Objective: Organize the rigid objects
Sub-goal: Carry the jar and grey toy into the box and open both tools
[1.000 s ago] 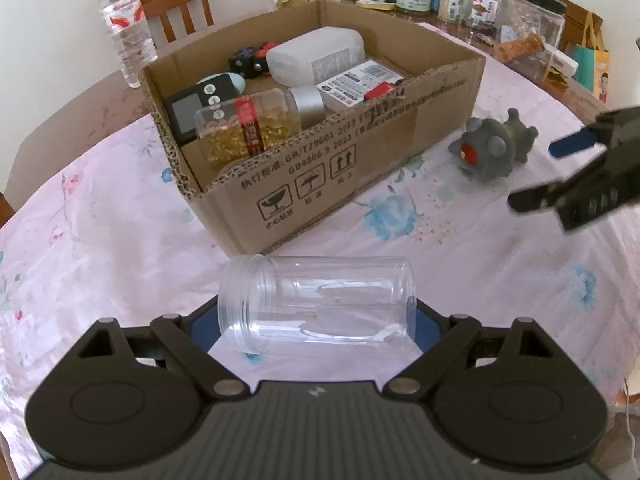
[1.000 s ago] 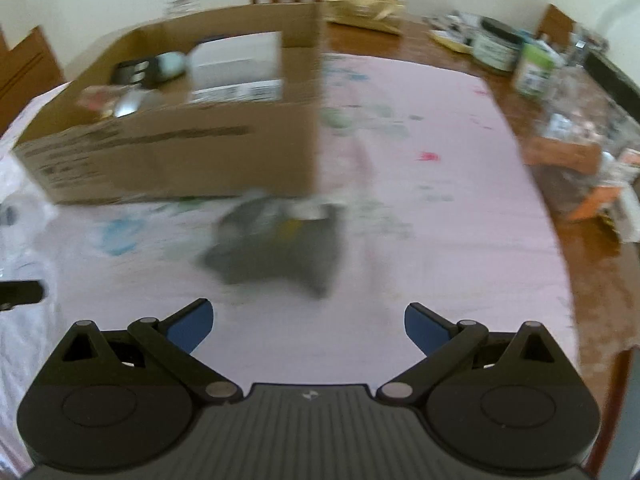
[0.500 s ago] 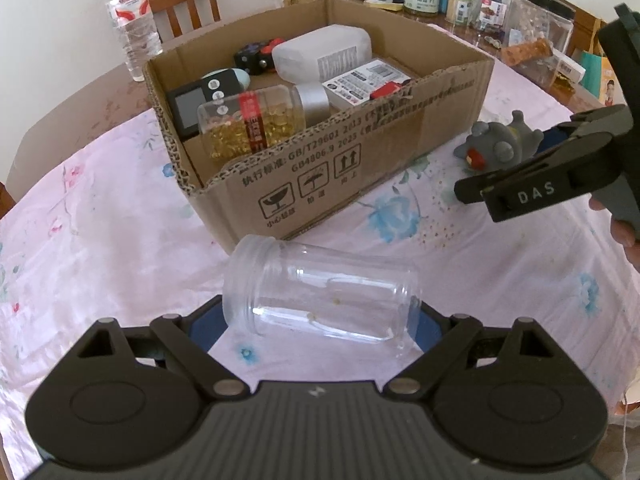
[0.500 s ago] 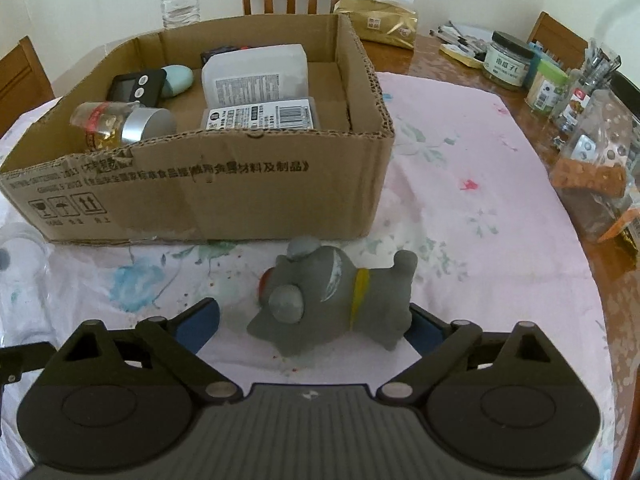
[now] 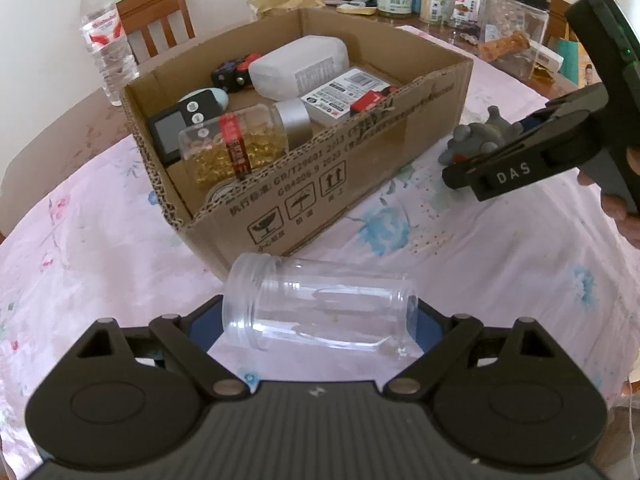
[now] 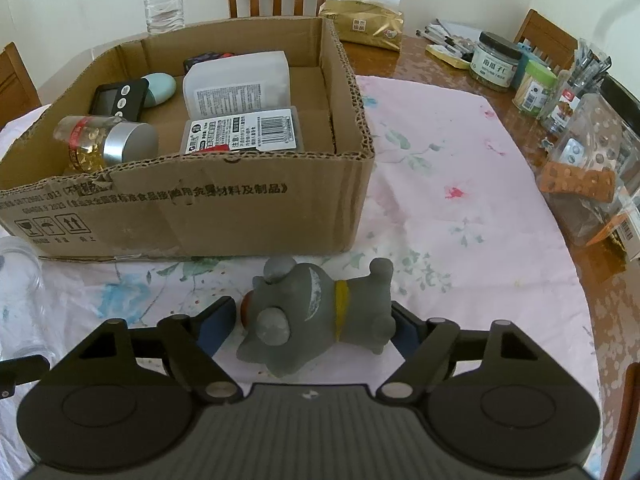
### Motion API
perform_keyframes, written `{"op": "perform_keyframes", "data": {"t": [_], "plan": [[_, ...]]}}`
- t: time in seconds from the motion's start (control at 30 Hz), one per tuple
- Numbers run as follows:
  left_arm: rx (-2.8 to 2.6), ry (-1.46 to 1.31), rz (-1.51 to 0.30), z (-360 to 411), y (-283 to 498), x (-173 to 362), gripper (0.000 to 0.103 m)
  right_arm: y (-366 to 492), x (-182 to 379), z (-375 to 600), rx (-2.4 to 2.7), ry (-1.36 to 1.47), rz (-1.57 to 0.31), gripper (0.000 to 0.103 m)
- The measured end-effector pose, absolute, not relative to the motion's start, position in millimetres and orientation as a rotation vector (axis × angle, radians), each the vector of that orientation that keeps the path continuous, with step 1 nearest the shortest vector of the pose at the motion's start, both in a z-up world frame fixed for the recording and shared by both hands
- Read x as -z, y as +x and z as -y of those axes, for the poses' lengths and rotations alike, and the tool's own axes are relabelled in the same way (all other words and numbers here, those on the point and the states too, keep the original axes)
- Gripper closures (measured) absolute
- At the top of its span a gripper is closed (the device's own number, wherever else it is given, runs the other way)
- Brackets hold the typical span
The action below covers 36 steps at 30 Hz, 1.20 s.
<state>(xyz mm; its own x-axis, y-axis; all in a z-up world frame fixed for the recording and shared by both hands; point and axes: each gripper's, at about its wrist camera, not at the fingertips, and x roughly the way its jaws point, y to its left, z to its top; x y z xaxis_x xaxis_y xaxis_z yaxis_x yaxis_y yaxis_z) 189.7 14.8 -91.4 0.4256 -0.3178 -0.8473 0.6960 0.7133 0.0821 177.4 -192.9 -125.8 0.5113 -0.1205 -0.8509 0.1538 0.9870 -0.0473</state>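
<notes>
Clear glossy plastic jar (image 5: 320, 312), matt corrugated cardboard box (image 5: 360, 168)

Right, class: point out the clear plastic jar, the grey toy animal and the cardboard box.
clear plastic jar (image 5: 320, 310), left wrist view, middle of its side wall.
grey toy animal (image 6: 316, 312), right wrist view, its body.
cardboard box (image 6: 224, 216), right wrist view, printed front wall.

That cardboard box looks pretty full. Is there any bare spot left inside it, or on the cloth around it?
Inside the cardboard box, the bare floor lies along the right wall, beside the white container and the labelled pack. The left half is crowded. Outside, the pink cloth is free between the box and the jars on the right; in front, the clear jar and grey toy take the room.
</notes>
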Motion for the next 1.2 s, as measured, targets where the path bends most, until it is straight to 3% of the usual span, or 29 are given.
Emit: {"op": "perform_keyframes", "data": {"t": [0.1,0.43,0.73,0.97,1.2], "plan": [[0.668,0.444,-0.935,-15.0,190.7,90.7,0.012,178.3,123.9,193.7,0.168,0.033,-1.023,0.025],[0.67,0.442,-0.949,-10.5,186.1,72.6,0.013,174.0,113.1,194.5,0.117,-0.01,-1.046,0.026],[0.657,0.434,-0.903,-10.9,186.7,16.8,0.012,165.5,45.6,197.5,-0.026,-0.072,-0.962,0.027],[0.581,0.435,-0.8,-11.3,218.6,-16.4,0.012,194.7,17.0,184.2,-0.117,-0.068,-0.876,0.026],[0.494,0.452,-0.752,-10.4,267.3,-27.0,0.012,227.4,29.8,152.8,-0.214,-0.065,-0.882,0.024]]}}
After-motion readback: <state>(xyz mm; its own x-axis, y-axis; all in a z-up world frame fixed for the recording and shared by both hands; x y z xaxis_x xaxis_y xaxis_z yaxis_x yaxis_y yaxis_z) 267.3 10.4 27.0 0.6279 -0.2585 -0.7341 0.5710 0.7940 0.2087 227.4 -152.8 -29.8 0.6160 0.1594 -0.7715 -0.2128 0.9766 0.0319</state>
